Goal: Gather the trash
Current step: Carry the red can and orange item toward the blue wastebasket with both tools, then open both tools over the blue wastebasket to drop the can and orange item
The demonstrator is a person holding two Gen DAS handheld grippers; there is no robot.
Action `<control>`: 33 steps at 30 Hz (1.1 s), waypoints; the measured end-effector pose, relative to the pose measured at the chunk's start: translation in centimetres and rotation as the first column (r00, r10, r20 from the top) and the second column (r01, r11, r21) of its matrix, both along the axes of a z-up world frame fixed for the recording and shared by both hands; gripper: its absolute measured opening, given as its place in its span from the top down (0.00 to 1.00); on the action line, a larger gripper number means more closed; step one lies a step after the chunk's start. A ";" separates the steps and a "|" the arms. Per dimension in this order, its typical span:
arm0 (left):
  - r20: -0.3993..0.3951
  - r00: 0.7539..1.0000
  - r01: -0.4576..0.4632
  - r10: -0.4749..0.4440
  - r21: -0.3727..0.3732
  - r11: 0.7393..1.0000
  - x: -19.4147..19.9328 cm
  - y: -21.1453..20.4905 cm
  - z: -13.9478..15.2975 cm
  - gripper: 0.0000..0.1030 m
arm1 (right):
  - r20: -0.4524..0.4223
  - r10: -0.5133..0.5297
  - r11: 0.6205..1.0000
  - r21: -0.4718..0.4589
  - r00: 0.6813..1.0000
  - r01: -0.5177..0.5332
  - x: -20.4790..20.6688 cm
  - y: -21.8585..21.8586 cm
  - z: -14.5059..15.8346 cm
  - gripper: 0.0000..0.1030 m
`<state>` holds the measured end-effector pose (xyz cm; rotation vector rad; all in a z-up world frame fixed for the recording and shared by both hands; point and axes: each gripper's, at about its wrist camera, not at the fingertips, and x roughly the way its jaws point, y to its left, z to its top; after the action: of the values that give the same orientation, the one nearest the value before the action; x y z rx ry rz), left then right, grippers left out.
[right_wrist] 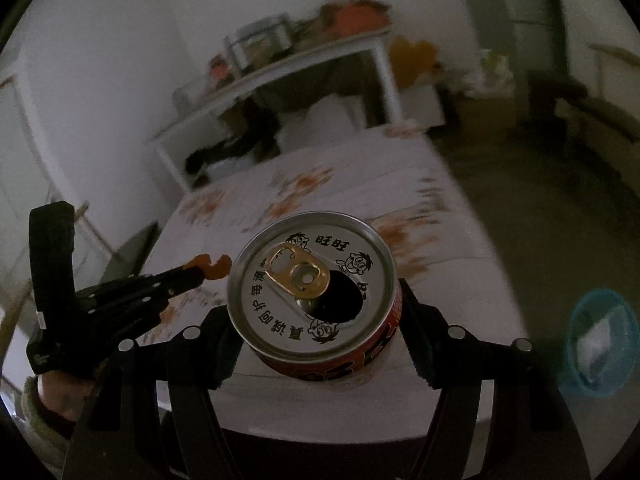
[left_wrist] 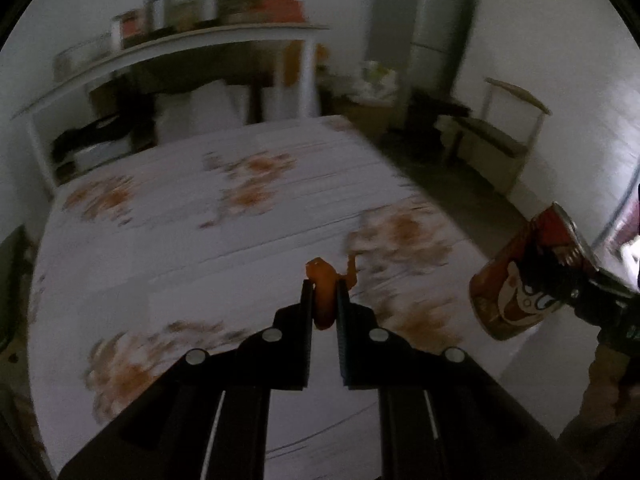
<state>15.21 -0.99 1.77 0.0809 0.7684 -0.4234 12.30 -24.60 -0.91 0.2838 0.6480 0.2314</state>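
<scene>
My left gripper (left_wrist: 325, 286) is shut on a curled piece of orange peel (left_wrist: 324, 292), held above the table with the flowered cloth (left_wrist: 180, 240). The right wrist view shows the same peel (right_wrist: 212, 266) sticking out of the left gripper (right_wrist: 196, 274) at the left. My right gripper (right_wrist: 316, 316) is shut on a red drink can (right_wrist: 312, 284) with an opened pull-tab lid, gripped by its sides and lifted off the table. In the left wrist view the can (left_wrist: 524, 280) hangs at the right edge in the right gripper.
A blue bin (right_wrist: 604, 344) with white paper inside stands on the floor to the right of the table. A white shelf table (left_wrist: 172, 48) with clutter stands behind. A chair (left_wrist: 496, 132) is by the right wall. A hand and sleeve (right_wrist: 44, 400) hold the left gripper.
</scene>
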 end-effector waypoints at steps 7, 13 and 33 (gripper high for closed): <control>-0.029 0.972 0.233 -0.235 -0.040 0.972 1.2 -11.0 1.6 0.90 | -0.002 -0.298 0.954 0.025 0.955 0.298 -5.0 -12.0 0.1 0.37; -0.135 0.878 0.456 -0.459 -0.056 0.888 2.2 -24.2 1.0 0.90 | -0.099 -0.547 0.834 0.017 0.831 0.551 -9.5 -21.9 -3.2 0.37; -0.567 0.605 0.662 -0.559 -0.031 0.749 4.7 -56.1 -16.6 0.54 | -0.507 -0.684 0.567 0.082 0.524 0.820 -6.6 -40.8 -21.3 0.35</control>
<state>19.93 -57.10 -14.86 0.4286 1.3595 -1.0768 5.73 -65.38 -22.18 0.9334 0.8576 -0.6332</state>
